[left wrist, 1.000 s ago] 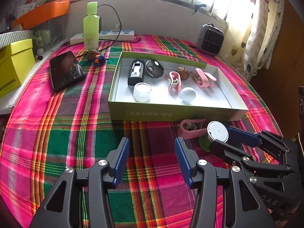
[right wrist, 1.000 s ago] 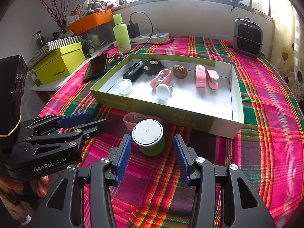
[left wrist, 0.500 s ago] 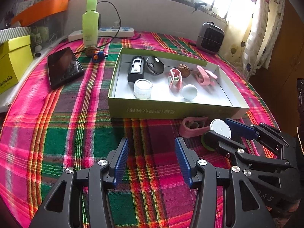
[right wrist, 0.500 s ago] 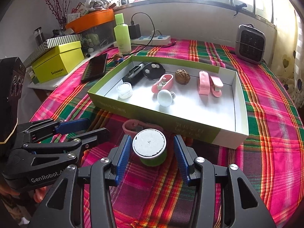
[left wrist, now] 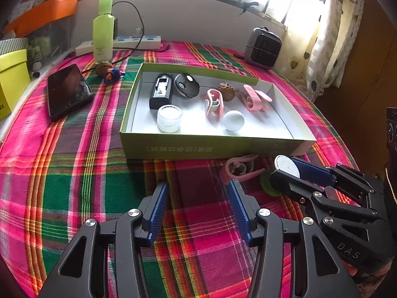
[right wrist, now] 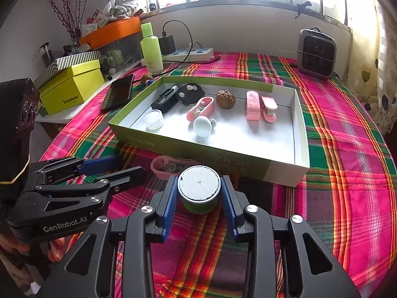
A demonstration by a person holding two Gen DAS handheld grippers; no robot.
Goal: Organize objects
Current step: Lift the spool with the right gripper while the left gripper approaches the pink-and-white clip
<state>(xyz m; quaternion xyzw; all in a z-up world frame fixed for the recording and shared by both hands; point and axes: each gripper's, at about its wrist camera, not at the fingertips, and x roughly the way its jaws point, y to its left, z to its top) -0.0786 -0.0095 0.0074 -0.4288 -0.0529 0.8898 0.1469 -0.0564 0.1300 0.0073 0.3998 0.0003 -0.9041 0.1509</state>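
Note:
A green jar with a white lid (right wrist: pixel 199 188) stands on the plaid cloth in front of the green box. My right gripper (right wrist: pixel 199 193) is closed on the jar, its blue pads against both sides; the jar's lid also shows in the left wrist view (left wrist: pixel 286 167). A pink clip (right wrist: pixel 171 167) lies just behind the jar, outside the box (left wrist: pixel 213 147). The box holds a black device, a round black case, a clear jar, pink clips, a walnut and a white ball. My left gripper (left wrist: pixel 197 211) is open and empty over the cloth, left of the jar.
A phone (left wrist: pixel 68 92), a green bottle (left wrist: pixel 103 32), a walnut and a blue toy (left wrist: pixel 111 74) lie left of the box. A power strip and a small heater (left wrist: pixel 263 47) stand at the back. A yellow box (right wrist: pixel 72 87) sits at the left edge.
My right gripper moved forward around the green jar and its fingers closed from wide open onto the jar's sides. My left gripper stayed open and barely moved.

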